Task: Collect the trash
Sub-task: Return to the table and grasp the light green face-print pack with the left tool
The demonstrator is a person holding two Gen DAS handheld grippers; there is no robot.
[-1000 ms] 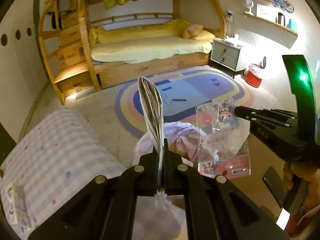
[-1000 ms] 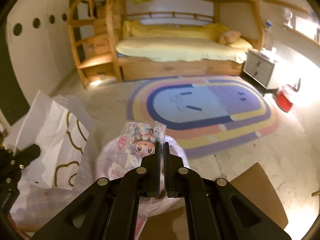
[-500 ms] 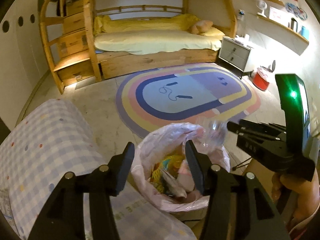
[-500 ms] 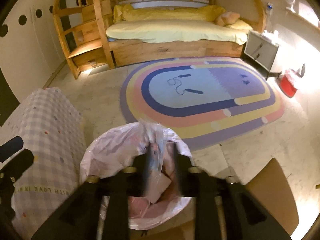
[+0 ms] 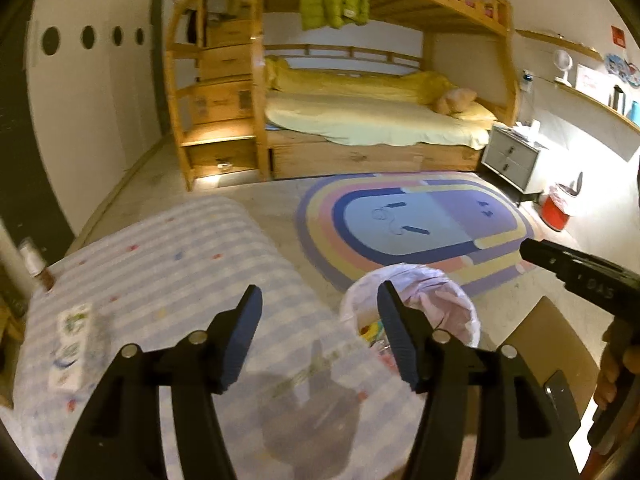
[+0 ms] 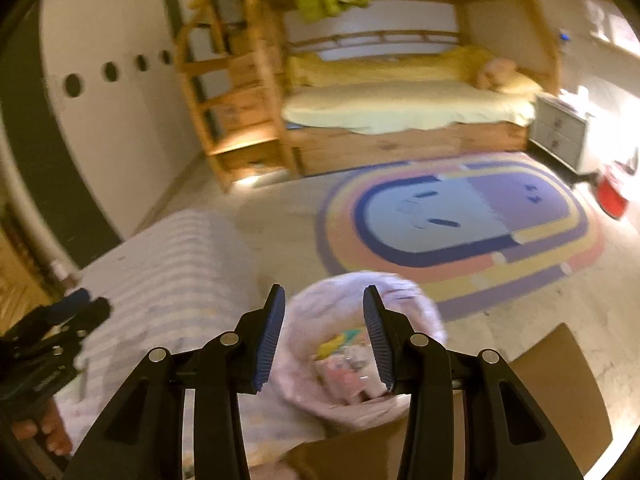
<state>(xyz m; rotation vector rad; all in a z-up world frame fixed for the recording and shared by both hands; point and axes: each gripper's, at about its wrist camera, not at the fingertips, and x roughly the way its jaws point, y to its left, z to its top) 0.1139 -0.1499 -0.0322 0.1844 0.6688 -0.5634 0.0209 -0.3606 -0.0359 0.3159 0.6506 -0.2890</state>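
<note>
A bin point(image 5: 412, 308) lined with a pale pink bag is seen on the floor, just beside the right edge of the table point(image 5: 160, 280), which is covered with a striped cloth. Colourful wrappers point(image 6: 344, 356) are seen inside it; these are shown more fully in the right wrist view, while only a sliver of them is caught in the left wrist view. The left claw point(image 5: 318, 336) is being opened at this moment, and nothing is held between its fingers. The right claw point(image 6: 324, 336) is held about half open above the bin, with nothing gripped. Only in the left wrist view are small printed packets point(image 5: 70, 344) seen on the table at 9 o'clock, and a small bottle point(image 5: 34, 260) at 10 o'clock. A brown chair point(image 6: 560, 392) is seen at 4 o'clock of the bin. Further out, an oval rug point(image 5: 416, 224), a wooden bunk bed point(image 5: 372, 120) and a red bin point(image 5: 558, 210) at 3 o'clock are seen.
</note>
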